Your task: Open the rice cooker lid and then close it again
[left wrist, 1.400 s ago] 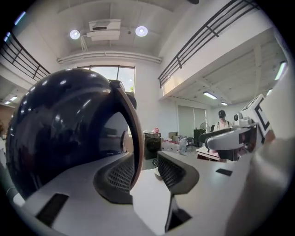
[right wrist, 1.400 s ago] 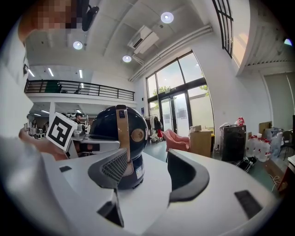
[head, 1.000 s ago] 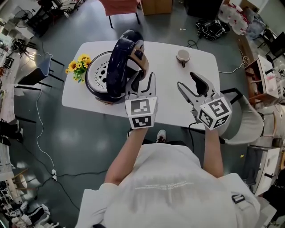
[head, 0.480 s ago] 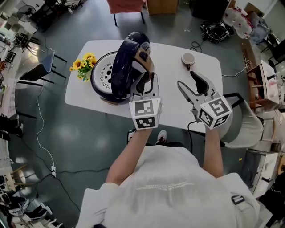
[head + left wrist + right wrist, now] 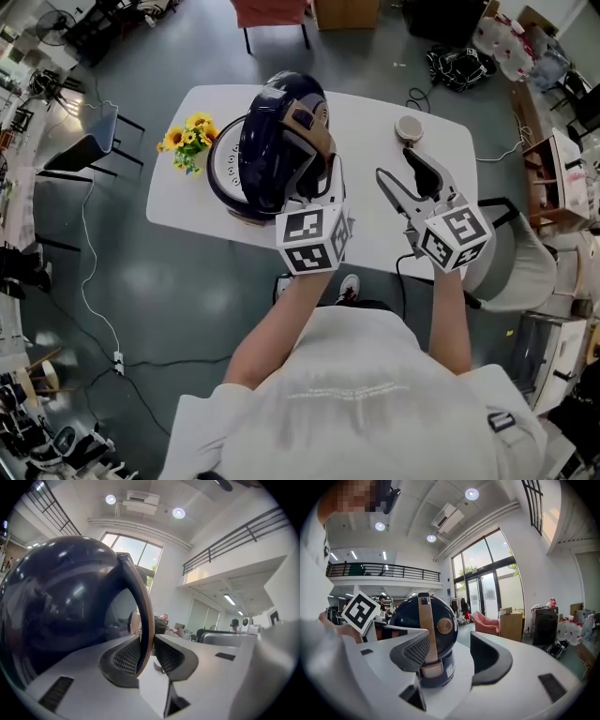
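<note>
Gripping: left tool [image 5: 147,648], jaws just closed onto tan handle [image 5: 145,602]; rice cooker lid [image 5: 272,141] apparently raised. Swing lid down, keeping clamp square. Right tool [image 5: 450,651] apart, empty.

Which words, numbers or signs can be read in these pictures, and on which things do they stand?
No text here reads as words or numbers.
Sticker on the base of the rice cooker: print too small to read.
Round emblem on the lid: blurred, unreadable.
Tan handle: no print visible.
Marker cubes: black-and-white square codes only, no letters.
</note>
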A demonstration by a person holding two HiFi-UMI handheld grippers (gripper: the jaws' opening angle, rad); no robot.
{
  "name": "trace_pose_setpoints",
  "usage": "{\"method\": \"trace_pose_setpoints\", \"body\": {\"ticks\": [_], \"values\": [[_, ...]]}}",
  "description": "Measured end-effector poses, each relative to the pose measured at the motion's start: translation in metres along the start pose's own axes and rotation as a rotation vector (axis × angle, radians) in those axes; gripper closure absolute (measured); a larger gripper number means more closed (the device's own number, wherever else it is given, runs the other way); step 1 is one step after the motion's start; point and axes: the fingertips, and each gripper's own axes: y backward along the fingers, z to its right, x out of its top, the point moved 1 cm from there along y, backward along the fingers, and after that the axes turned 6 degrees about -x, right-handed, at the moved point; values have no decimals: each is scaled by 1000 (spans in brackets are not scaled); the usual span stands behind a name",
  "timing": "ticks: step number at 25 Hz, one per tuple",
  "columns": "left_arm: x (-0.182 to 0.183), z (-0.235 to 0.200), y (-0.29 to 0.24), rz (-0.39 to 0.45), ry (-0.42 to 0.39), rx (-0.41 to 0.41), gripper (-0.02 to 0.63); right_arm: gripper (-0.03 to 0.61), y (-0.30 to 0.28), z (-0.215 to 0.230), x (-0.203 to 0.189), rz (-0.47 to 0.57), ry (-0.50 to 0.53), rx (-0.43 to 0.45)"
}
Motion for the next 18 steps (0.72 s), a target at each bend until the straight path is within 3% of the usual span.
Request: {"method": "trace_pose_setpoints", "body": {"ticks": [8,15,18], "values": [[18,-54,7,54,247,-12,534,295,-27,-21,8,-3,-1,-11],[15,-128,8,47,649,-28,532,295,-53,-39,18,-10,14,-35],[6,-147,10,38,773,-45,532,295,-63,-48,20,-20,30,-49]]}}
